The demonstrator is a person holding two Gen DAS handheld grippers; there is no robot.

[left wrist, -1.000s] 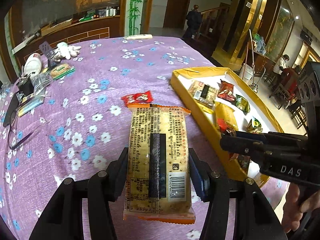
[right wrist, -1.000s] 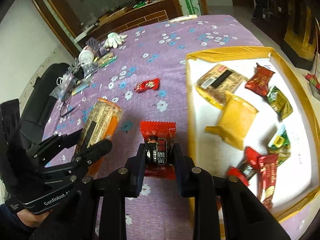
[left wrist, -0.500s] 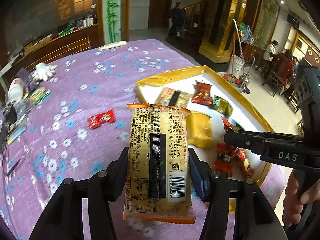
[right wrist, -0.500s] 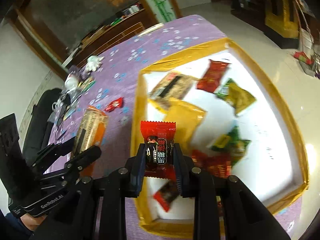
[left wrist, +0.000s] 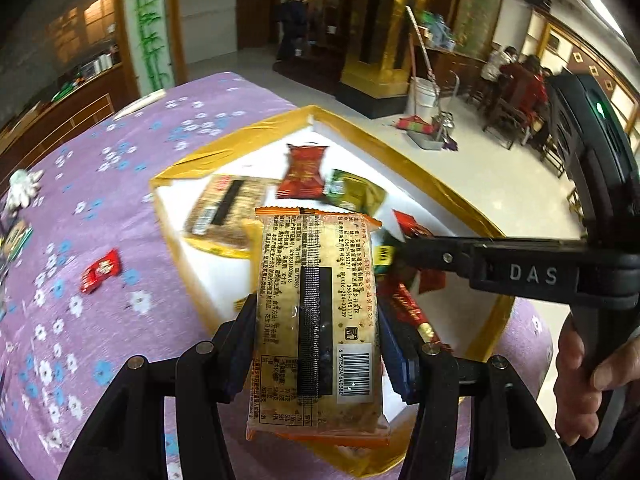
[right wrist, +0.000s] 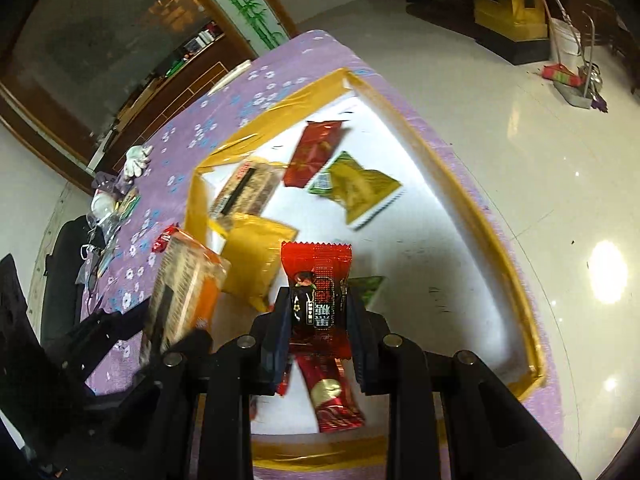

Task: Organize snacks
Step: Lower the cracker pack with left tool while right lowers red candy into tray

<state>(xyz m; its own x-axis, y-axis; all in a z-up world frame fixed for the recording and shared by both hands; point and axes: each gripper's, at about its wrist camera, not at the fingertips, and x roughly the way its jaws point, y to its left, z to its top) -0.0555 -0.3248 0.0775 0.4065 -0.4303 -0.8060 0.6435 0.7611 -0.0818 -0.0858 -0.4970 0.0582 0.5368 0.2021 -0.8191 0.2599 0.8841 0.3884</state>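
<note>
While several packets already lie in the gold-rimmed tray, the sorting looks well advanced but unfinished: two snacks are in the grippers and one is out on the cloth.

The tray spreads ahead of and beneath both pairs of fingers. Inside it, beyond the right fingertips, sit a second cracker pack, a plain yellow pouch, a yellow-green packet and a long red packet; another red packet lies just under the right fingers.

The left gripper is clamped on the sides of a large orange-edged cracker pack, which sticks out past the fingertips over the tray's near corner. The right gripper pinches a small red candy packet above the tray floor, its upper half standing clear of the fingertips.

Well off to the left of the left fingers, a small red candy lies on the purple floral tablecloth, not yet collected.

A second ago both grippers hung over bare cloth with the tray off to the right; since then both have swung across, so the tray now sits directly beneath them. Both grips look unchanged, and releasing is probably next.
</note>
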